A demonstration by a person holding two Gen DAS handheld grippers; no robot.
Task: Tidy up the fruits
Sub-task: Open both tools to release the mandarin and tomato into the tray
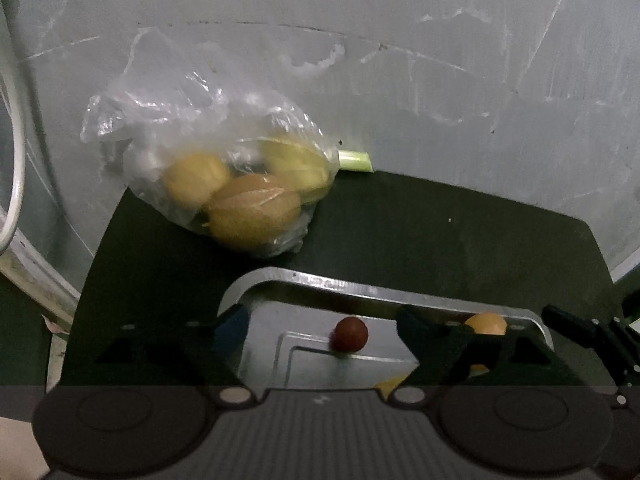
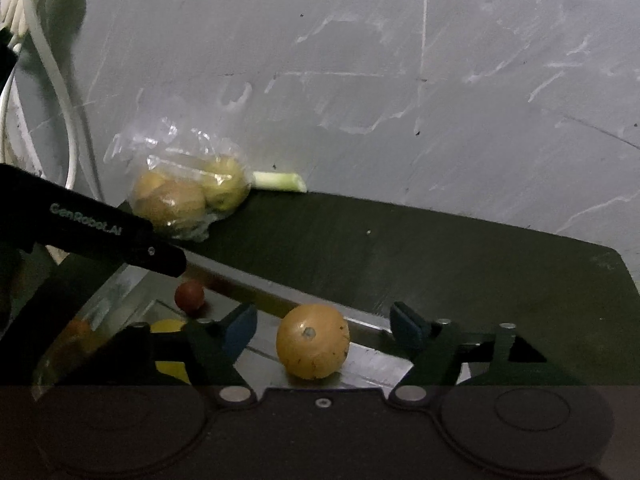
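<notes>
At the left of the right wrist view a clear plastic bag (image 2: 188, 196) of yellow-brown fruit sits on the dark table (image 2: 440, 248) against the grey wall, a pale green stalk (image 2: 280, 181) just beside it, while lower left a small red fruit (image 2: 189, 295) lies in the metal tray (image 2: 376, 360). At lower centre the right gripper (image 2: 323, 326) has its jaws wide apart on either side of a round orange fruit (image 2: 313, 341) resting near the tray's rim, neither pad appearing to touch it. The round fruit could roll away if one finger reaches it first, and the left gripper (image 1: 320, 320), jaws likewise spread and empty above the tray, offers no check.
</notes>
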